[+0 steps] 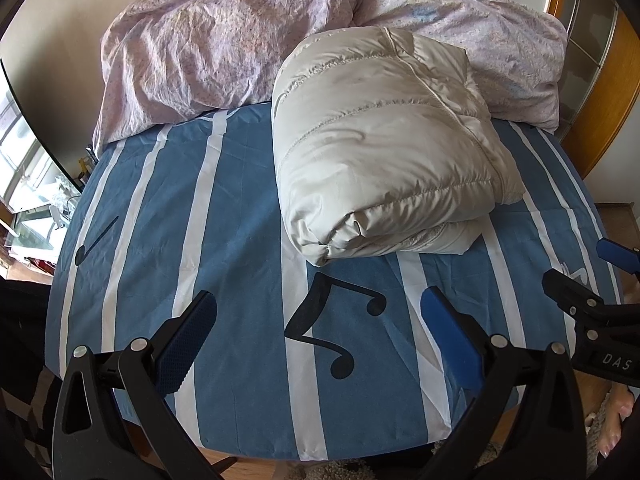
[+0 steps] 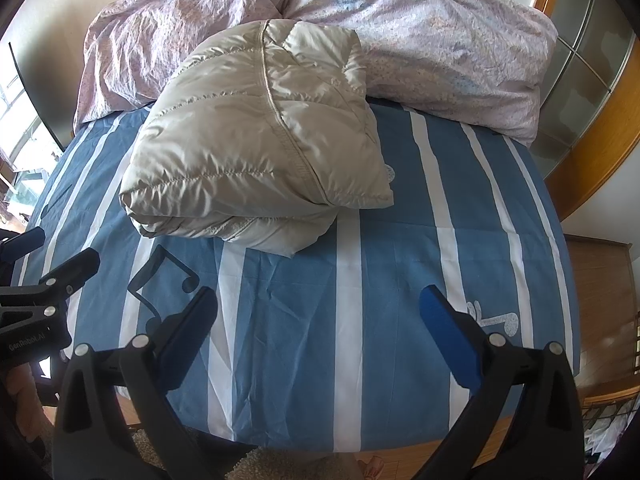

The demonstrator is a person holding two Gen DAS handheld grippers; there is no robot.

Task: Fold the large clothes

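A beige quilted puffer jacket [image 1: 384, 152] lies folded in a thick bundle on the blue and white striped bed sheet [image 1: 240, 220]. It also shows in the right wrist view [image 2: 256, 148]. My left gripper [image 1: 320, 332] is open and empty, hovering over the sheet short of the jacket. My right gripper [image 2: 320, 328] is open and empty too, over the sheet in front of the jacket. The right gripper shows at the right edge of the left wrist view [image 1: 592, 276]. The left gripper shows at the left edge of the right wrist view [image 2: 48, 256].
A crumpled pink duvet [image 1: 224, 48] and pillow [image 2: 452, 44] lie across the head of the bed behind the jacket. A wooden-framed door [image 2: 592, 92] stands at the right. A window [image 1: 20, 152] is at the left. The bed's near edge [image 2: 320, 444] is just below my grippers.
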